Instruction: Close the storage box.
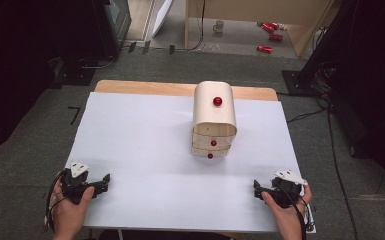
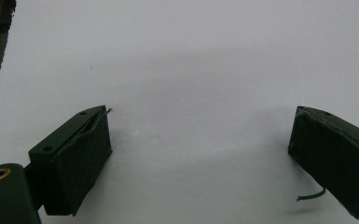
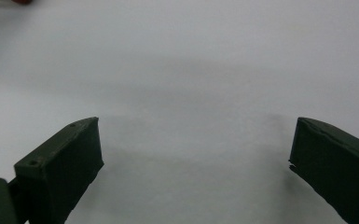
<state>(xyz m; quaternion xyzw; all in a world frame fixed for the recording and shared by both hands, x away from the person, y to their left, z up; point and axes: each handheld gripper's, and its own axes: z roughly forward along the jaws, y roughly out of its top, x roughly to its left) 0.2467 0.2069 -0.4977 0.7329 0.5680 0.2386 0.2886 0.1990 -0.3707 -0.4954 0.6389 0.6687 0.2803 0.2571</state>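
Observation:
A small wooden drawer cabinet [image 1: 214, 120] with a rounded top stands on the white table top [image 1: 145, 150], right of centre toward the back. It has a red knob on top [image 1: 217, 101] and two red knobs [image 1: 213, 143] on its drawer fronts, which face me. My left gripper [image 1: 106, 180] rests at the front left, held in a hand, open, its jaws wide apart over bare white surface [image 2: 200, 140]. My right gripper [image 1: 255, 187] rests at the front right, likewise open with nothing between its jaws [image 3: 196, 149].
The table's wooden back edge [image 1: 145, 87] shows behind the white cover. Beyond it on the floor lie red cans [image 1: 270, 30] and a mug [image 1: 219, 26] under a wooden frame. Cables [image 1: 330, 115] run along the floor at the right.

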